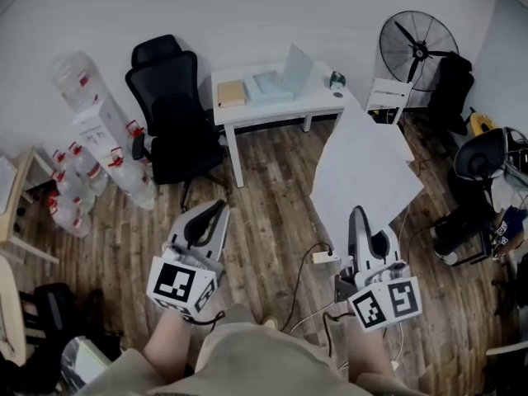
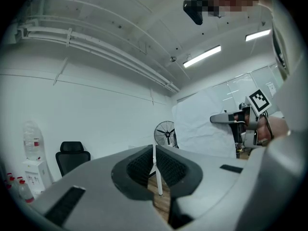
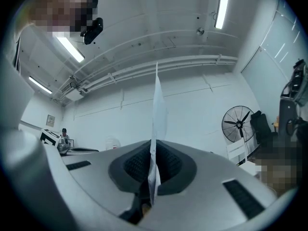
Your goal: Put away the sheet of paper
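Starting with the sheet of paper [image 1: 363,167]: up in the air over the wood floor [image 1: 264,213], resting on nothing, pinched only at its near bottom edge. Spreads forward and up from that pinch, long axis pointing away from the body toward the right corner of the white table [image 1: 318,99]; overlaps that corner at its far end in the head view. Reads edge-on in the right gripper view, standing straight out between the fingers [image 3: 137,166]. Gripped by the right gripper [image 1: 357,218], closed tight on the paper edge. Over to the left gripper [image 1: 213,214]: closed too, nothing in it, only floor and a table leg visible past the tips. Sits about level with the right one, well apart from the sheet, off its left side. Makes the right hand the nearer one, already on it; leaves the left free to support or open something. Can't tell the storage spot from here; probably on or near the table, straight ahead along the sheet's axis. Expect flop at the unsupported far end on any fast swing.
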`<state>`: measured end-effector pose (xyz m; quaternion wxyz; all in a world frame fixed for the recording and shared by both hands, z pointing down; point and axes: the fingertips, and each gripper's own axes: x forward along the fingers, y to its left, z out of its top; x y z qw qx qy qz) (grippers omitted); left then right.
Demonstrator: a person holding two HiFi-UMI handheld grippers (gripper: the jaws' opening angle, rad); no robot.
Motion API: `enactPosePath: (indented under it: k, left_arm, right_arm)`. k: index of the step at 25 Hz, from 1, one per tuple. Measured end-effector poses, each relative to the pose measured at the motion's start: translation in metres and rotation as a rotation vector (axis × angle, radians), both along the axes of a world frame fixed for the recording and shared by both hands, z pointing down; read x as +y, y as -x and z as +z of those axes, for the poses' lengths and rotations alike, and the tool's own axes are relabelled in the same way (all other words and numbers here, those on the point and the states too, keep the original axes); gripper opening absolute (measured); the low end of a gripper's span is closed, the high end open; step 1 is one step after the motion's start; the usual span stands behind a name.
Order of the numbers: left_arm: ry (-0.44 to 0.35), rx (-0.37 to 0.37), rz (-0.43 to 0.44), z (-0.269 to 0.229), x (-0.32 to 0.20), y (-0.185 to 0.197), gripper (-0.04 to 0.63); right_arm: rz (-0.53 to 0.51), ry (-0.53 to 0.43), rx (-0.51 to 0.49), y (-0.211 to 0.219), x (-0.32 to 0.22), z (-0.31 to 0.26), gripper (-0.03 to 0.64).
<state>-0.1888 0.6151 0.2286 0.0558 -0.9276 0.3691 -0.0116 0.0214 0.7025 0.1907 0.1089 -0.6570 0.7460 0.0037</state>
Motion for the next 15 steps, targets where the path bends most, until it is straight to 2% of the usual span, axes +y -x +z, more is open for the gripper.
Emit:
enactPosePath:
  k: [8,15]
  left_arm:
    - [-0.007,0.014,-0.067,0.003,-0.003,0.008,0.034]
    - [0.001,0.030,-0.063,0.007,-0.025,0.009,0.034]
  right_arm:
    - [-0.027,-0.003,0.057,0.003,0.001,-0.002,0.021]
    - [-0.022,0.002,0.052,0.002,-0.019,0.004,0.021]
